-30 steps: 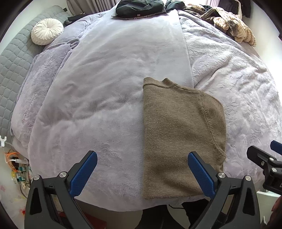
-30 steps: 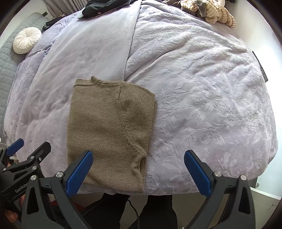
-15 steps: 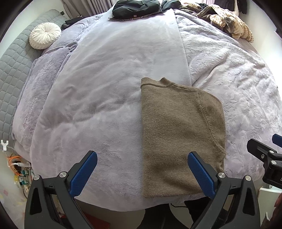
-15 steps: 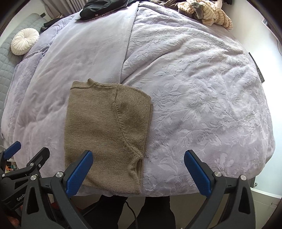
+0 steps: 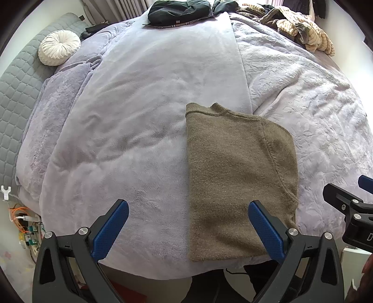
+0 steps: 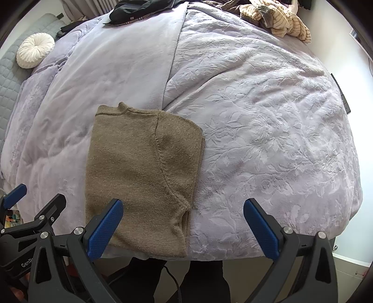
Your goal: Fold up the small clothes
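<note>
A small olive-brown knit sweater [image 5: 237, 177] lies folded lengthwise on the lilac bedspread [image 5: 144, 121] at the near edge of the bed; it also shows in the right wrist view [image 6: 139, 172]. My left gripper [image 5: 188, 228] is open and empty, held above the sweater's near hem. My right gripper [image 6: 184, 228] is open and empty, above the sweater's near right corner. Each gripper shows at the edge of the other's view.
A round white cushion [image 5: 59, 47] lies at the far left by a grey quilted headboard [image 5: 14, 93]. Dark clothes [image 5: 179, 10] and striped beige clothes [image 5: 305, 35] are piled at the far side. Cables [image 5: 21, 221] lie on the floor at the left.
Both grippers have drawn back slightly and risen, so the bed looks a little farther. The sweater has not moved. Both grippers stay open.
</note>
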The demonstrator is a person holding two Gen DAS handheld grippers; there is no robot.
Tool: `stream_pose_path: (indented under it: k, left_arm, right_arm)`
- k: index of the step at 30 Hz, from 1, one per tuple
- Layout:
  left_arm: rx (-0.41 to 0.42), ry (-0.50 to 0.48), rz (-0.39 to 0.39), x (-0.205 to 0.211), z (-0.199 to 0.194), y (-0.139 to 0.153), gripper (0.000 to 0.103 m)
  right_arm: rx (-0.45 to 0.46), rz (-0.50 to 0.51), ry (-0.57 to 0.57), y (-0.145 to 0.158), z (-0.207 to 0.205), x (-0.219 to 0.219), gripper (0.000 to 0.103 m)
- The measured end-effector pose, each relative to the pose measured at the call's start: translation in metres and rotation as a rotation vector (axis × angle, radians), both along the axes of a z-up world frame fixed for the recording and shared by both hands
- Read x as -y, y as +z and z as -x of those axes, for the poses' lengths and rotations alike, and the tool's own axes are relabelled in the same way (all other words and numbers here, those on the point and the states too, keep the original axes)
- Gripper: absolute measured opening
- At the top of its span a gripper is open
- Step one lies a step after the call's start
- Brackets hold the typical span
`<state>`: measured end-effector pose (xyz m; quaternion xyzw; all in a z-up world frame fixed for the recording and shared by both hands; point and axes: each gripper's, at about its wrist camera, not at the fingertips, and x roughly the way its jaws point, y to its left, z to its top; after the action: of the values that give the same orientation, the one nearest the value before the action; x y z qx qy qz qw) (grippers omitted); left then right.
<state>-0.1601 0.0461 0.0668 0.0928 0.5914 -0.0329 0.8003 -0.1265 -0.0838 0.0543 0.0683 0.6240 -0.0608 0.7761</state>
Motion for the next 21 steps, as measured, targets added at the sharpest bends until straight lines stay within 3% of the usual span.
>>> stream_pose_path:
  k: [21]
  left_arm:
    - [0.002,-0.016,0.009,0.0044,-0.0006,0.0027,0.103]
  right_arm:
    - [0.001,0.006,0.003,0.0004,-0.0007,-0.0024,0.103]
